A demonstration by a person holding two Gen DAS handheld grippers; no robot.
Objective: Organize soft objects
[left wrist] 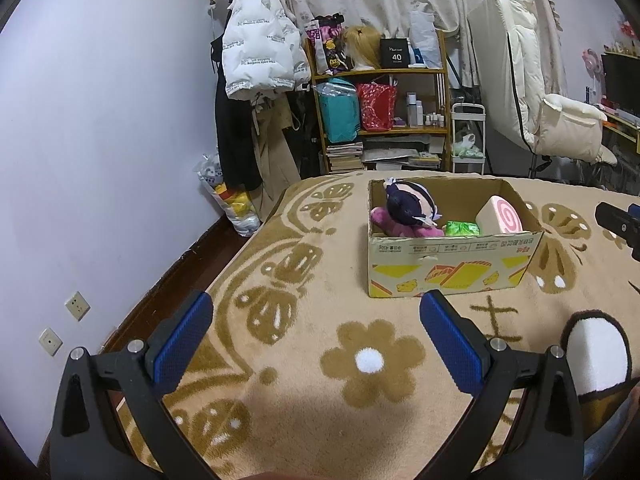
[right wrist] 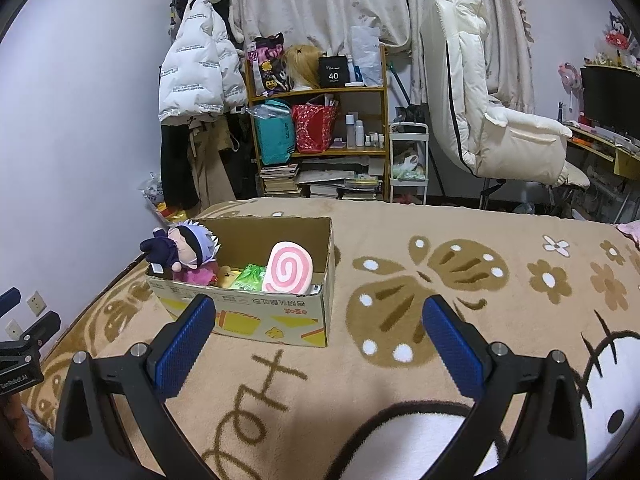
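A: Starting at the left — what is the left gripper point(left wrist: 316, 312) doing?

B: It hangs over the patterned blanket point(left wrist: 304, 412) near the bed's front edge, jaws spread wide, nothing between the blue pads point(left wrist: 182, 344).

A: And the soft things?

B: All in the cardboard box point(left wrist: 452, 260), which stands on the blanket toward the bed's far edge. At the box's left end a plush doll point(left wrist: 408, 204) with dark clothes and pale hair lies on a pink plush point(left wrist: 384, 220), leaning over the left wall. Next comes a green packet point(left wrist: 462, 228), low inside. At the right end a pink swirl cushion point(left wrist: 502, 216) stands tilted against the near wall.

A: The right gripper point(right wrist: 318, 314)?

B: Released as well — fingers apart, empty, over the blanket with the box just beyond its left finger. From that wrist view something yellow shows between the pink plush and the packet; I can't tell what it is.
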